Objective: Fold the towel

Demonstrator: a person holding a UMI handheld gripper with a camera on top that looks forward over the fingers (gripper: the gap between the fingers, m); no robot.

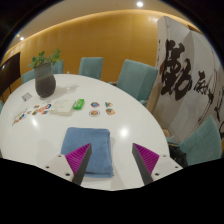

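Note:
A blue towel (pixel 90 146) lies folded into a rectangle on the white round table (pixel 135 125), near its front edge. My gripper (pixel 112 157) hovers above the table with its fingers wide apart and nothing between them. The left finger (pixel 80 158) sits over the towel's near part. The right finger (pixel 146 157) is over bare table to the right of the towel. The towel's near edge is hidden behind the left finger.
A dark vase with a plant (pixel 45 82) stands at the back left. A green item (pixel 79 104) and several small coasters and cards (pixel 95 112) lie across the table's middle. Teal chairs (pixel 135 78) ring the far side. A white banner with black characters (pixel 190 85) stands at the right.

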